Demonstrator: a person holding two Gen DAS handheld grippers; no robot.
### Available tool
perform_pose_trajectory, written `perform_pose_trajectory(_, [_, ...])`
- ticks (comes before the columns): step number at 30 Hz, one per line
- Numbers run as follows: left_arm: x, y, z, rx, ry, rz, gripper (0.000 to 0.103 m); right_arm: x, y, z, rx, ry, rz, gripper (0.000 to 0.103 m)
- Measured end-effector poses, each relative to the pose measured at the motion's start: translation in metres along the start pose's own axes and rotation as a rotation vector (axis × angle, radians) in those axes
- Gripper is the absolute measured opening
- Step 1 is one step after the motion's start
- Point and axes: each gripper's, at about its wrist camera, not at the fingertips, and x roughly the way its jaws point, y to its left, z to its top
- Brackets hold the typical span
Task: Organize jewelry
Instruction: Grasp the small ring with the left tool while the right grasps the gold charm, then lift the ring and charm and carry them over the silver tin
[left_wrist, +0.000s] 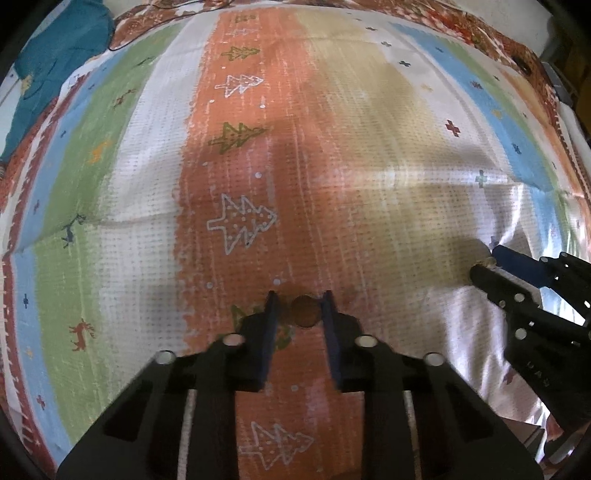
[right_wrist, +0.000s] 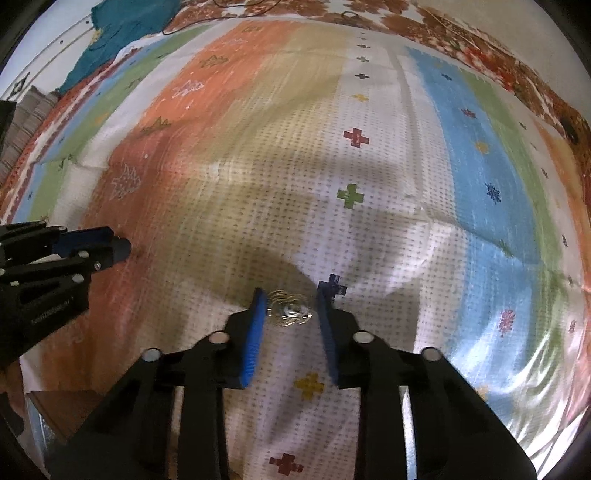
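Pointing steeply down at striped cloth (left_wrist: 332, 155): both grippers. Left gripper (left_wrist: 300, 308) over orange stripe, small round brown piece (left_wrist: 304, 311) between blue pads; right-hand pad touching it, thin gap at other, so grip uncertain. Right gripper (right_wrist: 291, 308) over white stripe, gold wire ornament (right_wrist: 290, 308) lying between pads, jaws narrow, slim gaps both sides, no contact visible. Teal fabric (left_wrist: 55, 55) at far corner.

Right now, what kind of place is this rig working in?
Probably a home, likely a bed: a soft, creased printed sheet with trees and crosses, a teal garment lying at its edge, and small jewelry pieces on the fabric.
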Motion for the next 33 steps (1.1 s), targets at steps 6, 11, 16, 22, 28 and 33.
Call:
perform_pose_trajectory(6, [0.000, 0.000, 0.000, -0.002, -0.001, -0.006, 0.018, -0.003, 0.001, -0.002, -0.005, -0.003, 0.000, 0.022])
perform_pose_trajectory(11, [-0.013, -0.003, 0.000, -0.005, -0.023, -0.004, 0.018, -0.012, 0.002, -0.004, -0.012, -0.014, -0.001, 0.022])
perform_pose_trajectory(16, [-0.030, -0.010, -0.002, 0.000, -0.052, -0.015, 0.018, -0.028, 0.003, -0.008, -0.012, -0.044, -0.007, 0.022])
perform_pose_trajectory(22, [-0.048, -0.012, -0.010, 0.004, -0.071, -0.009, 0.018, -0.041, 0.001, -0.013, 0.004, -0.063, -0.020, 0.022])
perform_pose_trajectory(28, [-0.065, -0.019, -0.017, 0.033, -0.093, 0.015, 0.018, -0.060, 0.000, -0.019, 0.040, -0.092, 0.008, 0.022])
perform_pose_trajectory(33, [-0.076, -0.019, -0.027, 0.015, -0.102, 0.008, 0.018, -0.074, 0.004, -0.026, 0.039, -0.110, 0.016, 0.022])
